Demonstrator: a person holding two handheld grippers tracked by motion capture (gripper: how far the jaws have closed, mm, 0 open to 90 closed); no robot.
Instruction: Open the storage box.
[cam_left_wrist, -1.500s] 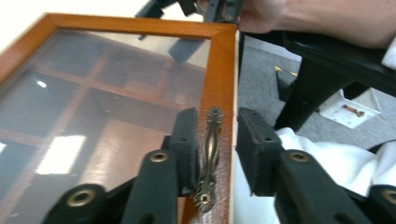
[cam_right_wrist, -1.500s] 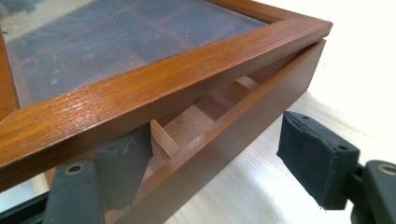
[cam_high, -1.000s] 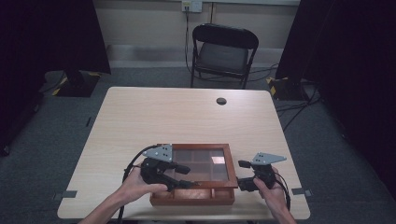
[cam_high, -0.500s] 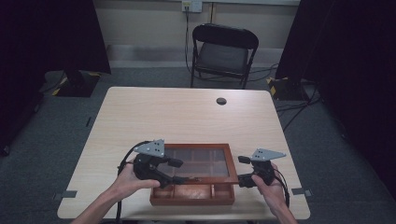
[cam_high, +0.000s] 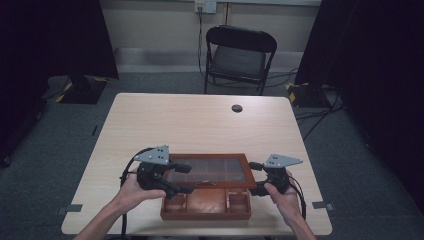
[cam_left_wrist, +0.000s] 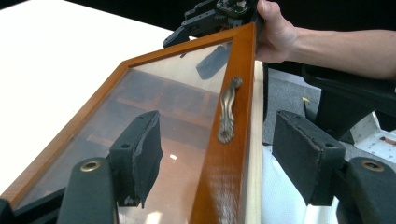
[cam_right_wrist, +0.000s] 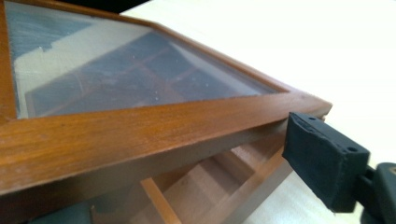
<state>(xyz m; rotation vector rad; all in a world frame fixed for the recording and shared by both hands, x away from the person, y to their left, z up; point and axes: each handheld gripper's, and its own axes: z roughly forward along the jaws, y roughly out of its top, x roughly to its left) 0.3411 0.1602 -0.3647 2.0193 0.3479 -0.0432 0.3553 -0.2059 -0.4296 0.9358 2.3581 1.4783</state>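
While two grippers (cam_high: 186, 179) (cam_high: 255, 177) flank one lid (cam_high: 210, 171)

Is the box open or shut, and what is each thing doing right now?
Wooden box: open, compartments showing.
Glass lid: lifted up, not flat on the box.
Brass handle: on the lid's front rail, untouched.
Left hand-held gripper: jaws have just been opening; they straddle the lid's rail without pressing it.
Right hand-held gripper: at the lid's right end; grip unclear.
Folding chair: unfolded, nobody sitting.
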